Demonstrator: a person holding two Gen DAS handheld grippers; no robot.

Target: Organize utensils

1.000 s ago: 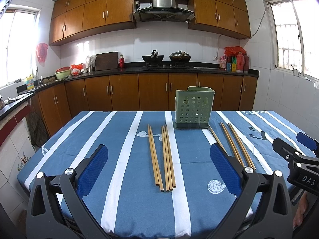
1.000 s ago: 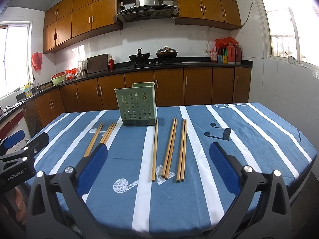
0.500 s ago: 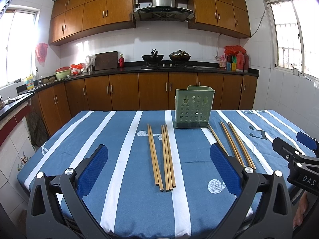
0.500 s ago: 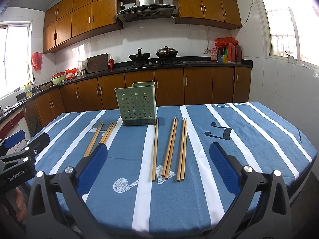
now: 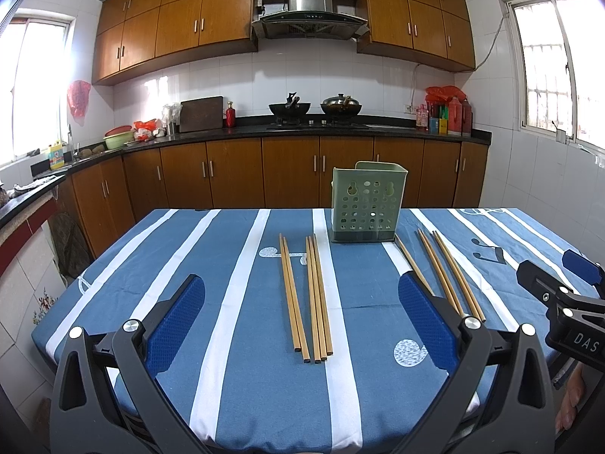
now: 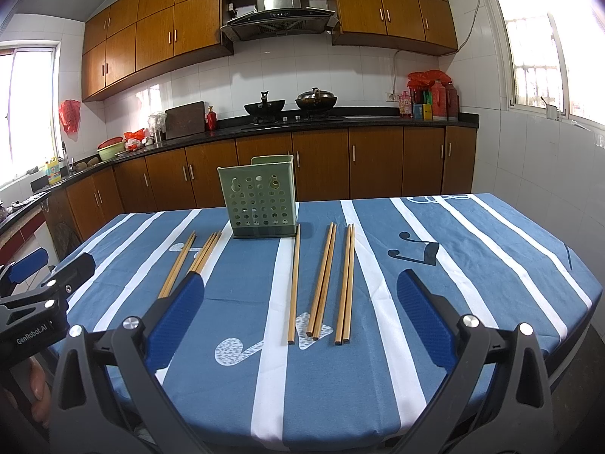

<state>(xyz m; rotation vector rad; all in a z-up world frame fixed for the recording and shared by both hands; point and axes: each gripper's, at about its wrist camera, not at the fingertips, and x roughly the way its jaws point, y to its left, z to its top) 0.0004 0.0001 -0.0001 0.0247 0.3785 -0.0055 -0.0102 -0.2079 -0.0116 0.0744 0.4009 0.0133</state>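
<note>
A: Left cam: left gripper (image 5: 302,306) jaws wide, empty. Five slim wooden chopsticks (image 5: 307,295) mid-table, perforated green plastic holder (image 5: 366,202) toward the far edge.

B: Right cam: right gripper (image 6: 300,302) gaping too. I'd pinch one stick mid-length, keep it level.

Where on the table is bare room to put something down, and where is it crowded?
Bare cloth lies right of the right chopstick group, toward the table edge, and left of the left chopstick group. It is crowded in the middle, where both groups flank the green holder. Both the left gripper and the right gripper are open.
</note>
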